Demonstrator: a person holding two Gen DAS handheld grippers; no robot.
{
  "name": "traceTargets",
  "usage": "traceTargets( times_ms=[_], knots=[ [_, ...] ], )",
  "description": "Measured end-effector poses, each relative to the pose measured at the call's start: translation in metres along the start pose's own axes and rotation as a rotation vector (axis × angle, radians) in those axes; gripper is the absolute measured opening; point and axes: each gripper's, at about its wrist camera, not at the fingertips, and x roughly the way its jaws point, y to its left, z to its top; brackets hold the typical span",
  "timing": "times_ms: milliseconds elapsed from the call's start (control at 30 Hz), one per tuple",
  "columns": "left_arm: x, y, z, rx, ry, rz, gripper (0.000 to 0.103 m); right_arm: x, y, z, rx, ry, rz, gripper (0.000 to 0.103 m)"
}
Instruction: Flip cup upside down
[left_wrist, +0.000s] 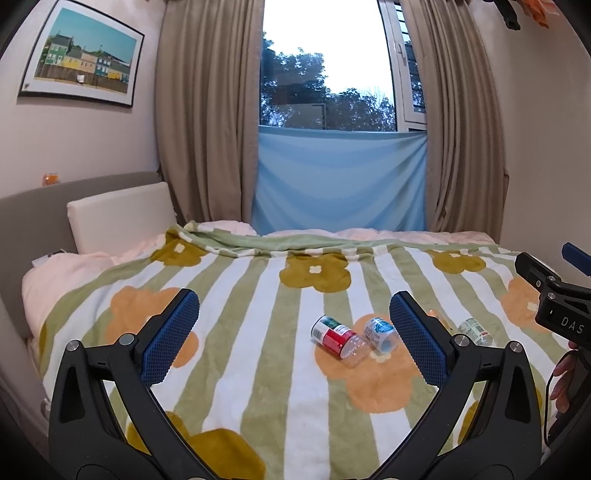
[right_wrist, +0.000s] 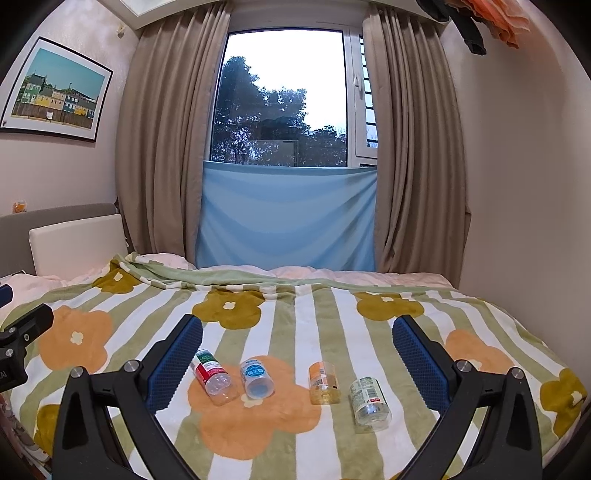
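Note:
Several small clear plastic cups lie on their sides on a flowered blanket (right_wrist: 295, 435). In the right wrist view they form a row: a red-and-green one (right_wrist: 212, 374), a blue-labelled one (right_wrist: 256, 378), an orange one (right_wrist: 323, 382) and a green-and-white one (right_wrist: 369, 404). In the left wrist view the red cup (left_wrist: 338, 336) and the blue cup (left_wrist: 378, 332) lie together, and the green-and-white cup (left_wrist: 474, 328) shows past my finger. My left gripper (left_wrist: 295, 341) is open and empty above the blanket. My right gripper (right_wrist: 297, 365) is open and empty above the cups.
The bed fills the lower part of both views. A white pillow (left_wrist: 118, 218) and grey headboard (left_wrist: 33, 221) stand at the left. Curtains and a window with blue cloth (right_wrist: 288, 218) lie behind the bed. A wall (right_wrist: 524, 184) runs along the right side.

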Motion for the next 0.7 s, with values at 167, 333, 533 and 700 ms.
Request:
traceTargets(
  times_ms=[167,333,533,700],
  knots=[
    [-0.0006,0.0016,0.0007,-0.005,0.006,-0.001,0.103,-0.0034,0.0013,-0.0004,-0.004,-0.009,0.001,0.103],
    [-0.0012,0.0012,0.0022,-0.006,0.010,0.000,0.103,-0.0042,0.0021,-0.0001,-0.003,-0.011,0.003,0.103],
    [-0.0024,0.0009,0.0032,-0.009,0.011,0.002,0.103,-0.0078,0.0029,-0.0001,0.000,-0.017,0.003,0.103],
    [-0.0034,0.0002,0.0026,-0.010,0.012,0.004,0.103,-0.0087,0.0025,0.0005,0.003,-0.022,0.002,0.103]
  ],
)
